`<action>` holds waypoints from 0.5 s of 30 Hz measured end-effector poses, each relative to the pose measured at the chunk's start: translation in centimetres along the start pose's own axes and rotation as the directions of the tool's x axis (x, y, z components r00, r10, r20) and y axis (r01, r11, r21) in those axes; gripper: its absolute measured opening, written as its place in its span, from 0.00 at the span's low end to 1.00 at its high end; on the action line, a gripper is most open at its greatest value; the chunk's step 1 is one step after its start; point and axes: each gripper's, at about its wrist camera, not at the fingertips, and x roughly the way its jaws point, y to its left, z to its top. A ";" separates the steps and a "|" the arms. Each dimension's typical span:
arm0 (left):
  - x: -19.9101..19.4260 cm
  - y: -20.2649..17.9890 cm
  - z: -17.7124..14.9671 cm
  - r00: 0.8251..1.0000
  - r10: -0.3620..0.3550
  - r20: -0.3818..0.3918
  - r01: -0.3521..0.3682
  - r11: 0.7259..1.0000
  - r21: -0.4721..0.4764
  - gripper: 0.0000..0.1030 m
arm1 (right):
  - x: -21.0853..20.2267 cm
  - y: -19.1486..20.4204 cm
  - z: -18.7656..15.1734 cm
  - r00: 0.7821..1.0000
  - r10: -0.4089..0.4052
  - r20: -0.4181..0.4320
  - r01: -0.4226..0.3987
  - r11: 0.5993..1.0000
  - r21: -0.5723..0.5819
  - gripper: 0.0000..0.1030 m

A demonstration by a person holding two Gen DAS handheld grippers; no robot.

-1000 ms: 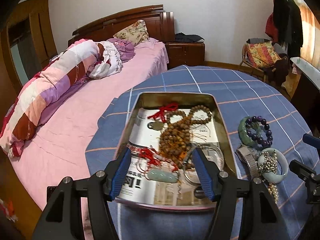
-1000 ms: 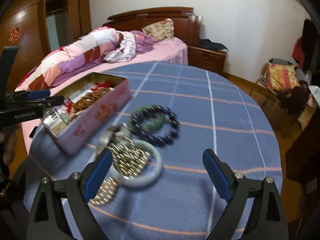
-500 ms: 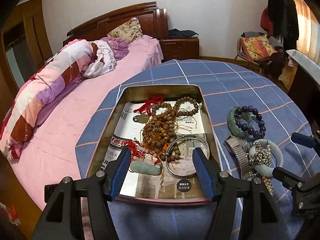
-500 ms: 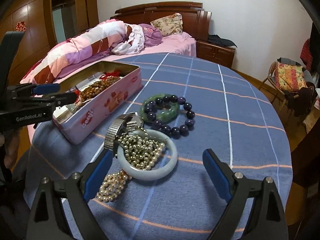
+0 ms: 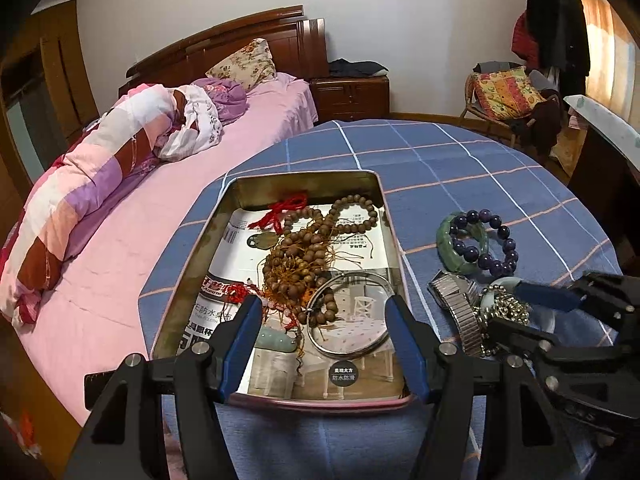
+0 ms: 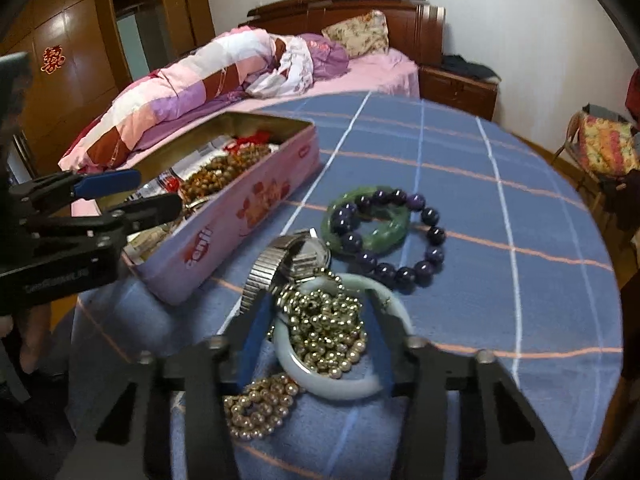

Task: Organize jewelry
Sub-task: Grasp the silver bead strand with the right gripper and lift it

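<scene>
Tablecloth (image 6: 460, 208): blue w/ white + orange grid lines. Tin (image 6: 240, 216): pink outside w/ red print, dull gold inside. In tin: brown wood beads (image 5: 304, 256), red cord (image 5: 282, 210), silver bangle (image 5: 350, 316), pale green pendant (image 5: 276, 340), b/w printed paper liner (image 5: 236, 232). On cloth: dark purple bead bracelet (image 6: 416, 268) over mottled green bangle (image 6: 380, 236); silver watch (image 6: 280, 264); pale jade-white bangle (image 6: 344, 384) w/ gold-cream pearl strand (image 6: 328, 332). Gripper pads (image 5: 240, 340) blue, frames black. Bed sheet (image 5: 132, 248) pink; quilt (image 5: 80, 184) pink/white/purple/brick-red blocks; pillow (image 5: 246, 64) cream floral. Headboard (image 5: 240, 40) dark red-brown.
</scene>
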 end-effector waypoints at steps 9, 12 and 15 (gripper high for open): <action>-0.2 -0.2 0.0 1.000 -0.006 0.007 0.006 1.000 0.000 0.62 | -2.5 -0.6 -0.1 0.995 0.021 0.093 -0.026 0.998 0.059 0.13; -0.3 -0.8 0.3 1.000 -0.011 0.017 0.011 1.000 0.006 0.62 | -4.0 -1.2 0.4 0.990 -0.004 0.138 -0.006 0.997 0.075 0.12; -0.4 -1.3 0.5 0.999 -0.026 0.021 0.026 1.000 0.005 0.62 | -5.2 -1.8 0.9 0.985 -0.026 0.171 0.012 0.997 0.083 0.12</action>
